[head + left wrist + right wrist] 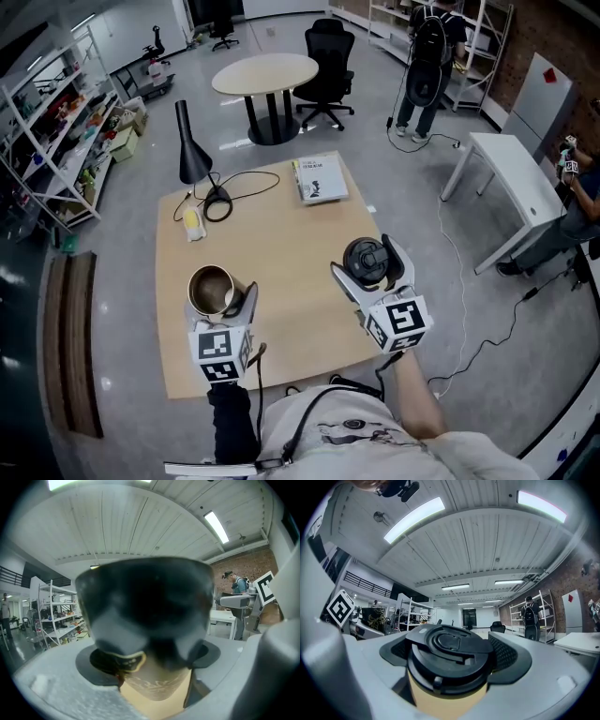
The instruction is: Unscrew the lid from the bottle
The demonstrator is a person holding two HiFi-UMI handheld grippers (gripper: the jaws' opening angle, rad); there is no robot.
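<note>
Two claws hovered over the table [281, 234], with a black lamp [190, 150] and a book [320, 179] lying beyond their tips. My left claw [228, 309] had its jaws closed on the dark, open-mouthed bottle [212, 289], which sat between its pads. Off to that claw's right, well apart, my right claw [368, 267] gripped the black lid [365, 255] between its pads, separate from the bottle and above the table.

On the wooden table [281, 239] — a black lamp [192, 145], a book [319, 179] near the far edge; a round table [265, 73] beyond.
</note>
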